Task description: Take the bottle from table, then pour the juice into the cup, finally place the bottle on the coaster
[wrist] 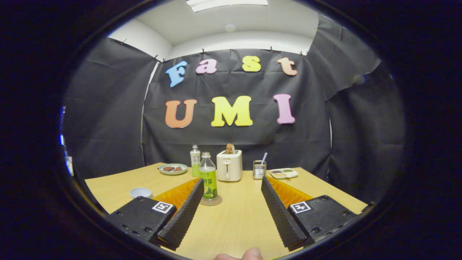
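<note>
The light wooden table (238, 216) carries a small pale cup (140, 192), a coaster (213, 202) bearing a green-labelled bottle (208, 177), a second bottle (195, 160), a plate (173, 169) of what may be meat, a white toaster (229, 165), a metal holder (259, 169) and a divided tray (284, 173).

Little here is legible to you. The toaster (229, 165) bears a small mark too tiny to read. Just left of it, the bottle (208, 180) wears a green printed label. Nearer you than the toaster, square coded tags (162, 207) sit on the gripper (231, 184), its fingers spread wide on nothing.
</note>
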Available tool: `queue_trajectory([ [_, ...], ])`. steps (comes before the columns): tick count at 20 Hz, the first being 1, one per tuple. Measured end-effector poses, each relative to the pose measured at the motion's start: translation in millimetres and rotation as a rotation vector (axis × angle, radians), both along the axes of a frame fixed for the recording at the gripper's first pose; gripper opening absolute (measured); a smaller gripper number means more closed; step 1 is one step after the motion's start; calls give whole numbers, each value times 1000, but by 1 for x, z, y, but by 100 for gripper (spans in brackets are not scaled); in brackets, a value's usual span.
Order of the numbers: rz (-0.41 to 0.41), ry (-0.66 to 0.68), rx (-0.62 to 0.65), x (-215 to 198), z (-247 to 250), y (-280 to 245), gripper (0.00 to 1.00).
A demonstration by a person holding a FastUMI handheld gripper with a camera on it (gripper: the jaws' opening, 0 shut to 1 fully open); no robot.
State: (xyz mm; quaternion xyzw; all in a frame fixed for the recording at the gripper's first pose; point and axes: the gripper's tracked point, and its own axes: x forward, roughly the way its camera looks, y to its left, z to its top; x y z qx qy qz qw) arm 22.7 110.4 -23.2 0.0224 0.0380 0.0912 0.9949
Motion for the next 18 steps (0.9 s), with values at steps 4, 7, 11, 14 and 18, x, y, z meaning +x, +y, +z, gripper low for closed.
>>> queue_trajectory([
  [4, -32, -33, -12, -25, 3, -18, 100],
  [7, -56, -66, -20, -35, 3, -30, 100],
  [11, -62, -65, -3, -48, 0, -41, 100],
  [14, -46, -69, -35, -51, -4, -35, 100],
  [18, 4, -41, -18, -54, -5, -18, 100],
])
